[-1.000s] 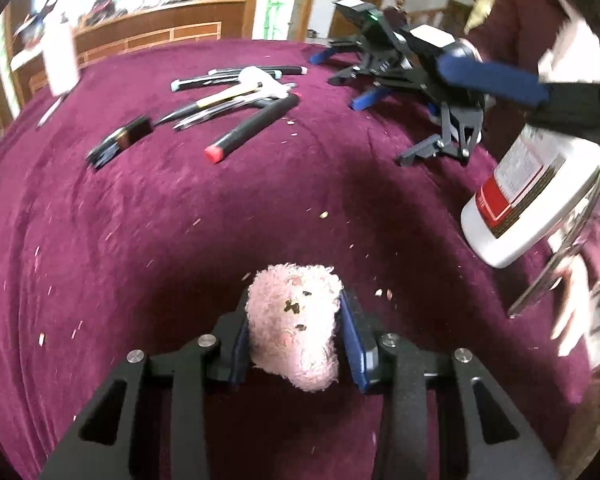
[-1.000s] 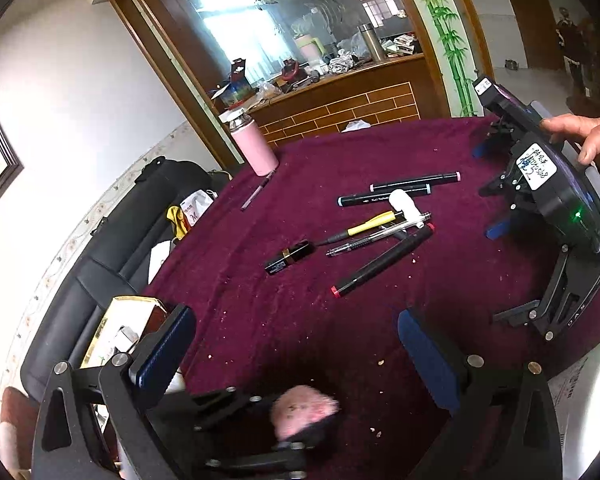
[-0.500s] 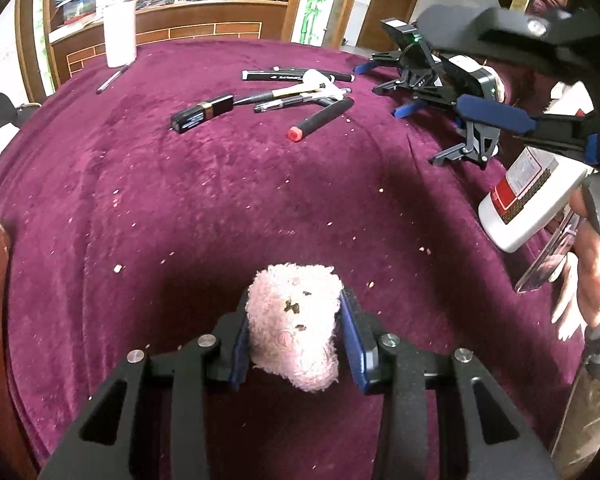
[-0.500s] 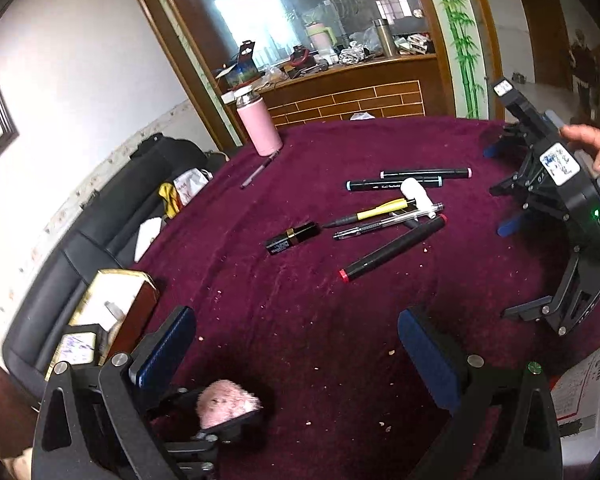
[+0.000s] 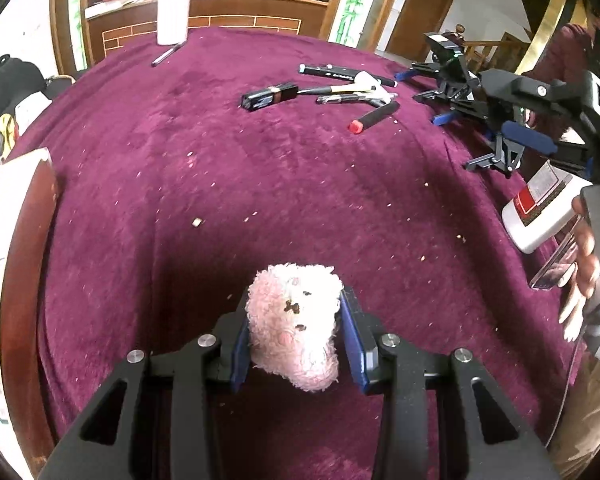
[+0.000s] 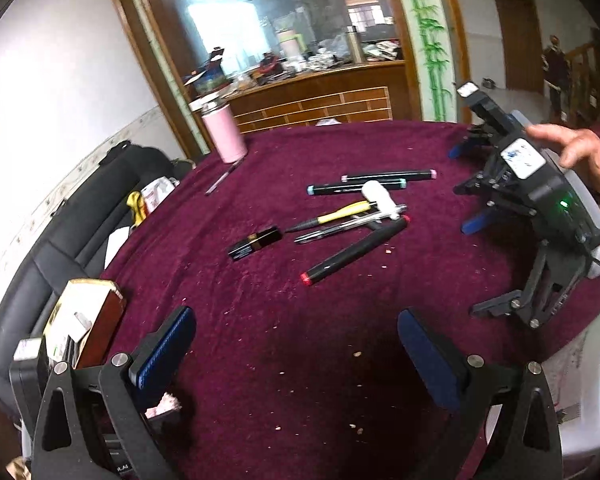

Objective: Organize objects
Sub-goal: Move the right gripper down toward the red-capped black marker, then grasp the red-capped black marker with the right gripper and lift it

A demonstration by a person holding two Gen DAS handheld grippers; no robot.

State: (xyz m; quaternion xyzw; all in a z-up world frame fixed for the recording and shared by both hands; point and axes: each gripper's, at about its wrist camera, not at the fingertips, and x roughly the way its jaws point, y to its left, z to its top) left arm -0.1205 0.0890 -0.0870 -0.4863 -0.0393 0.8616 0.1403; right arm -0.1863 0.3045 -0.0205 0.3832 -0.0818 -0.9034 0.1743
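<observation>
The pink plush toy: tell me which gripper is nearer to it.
Left. The left gripper has the pink plush toy clamped between its pads. The right gripper hangs open and empty over bare cloth, the toy off to its left side.

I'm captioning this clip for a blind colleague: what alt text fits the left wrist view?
The left claw is shut on a fluffy pink plush toy, held above a crimson tablecloth. Farther back lie scattered markers and pens and a black marker with a red end. A white bottle sits at the right edge.
</observation>
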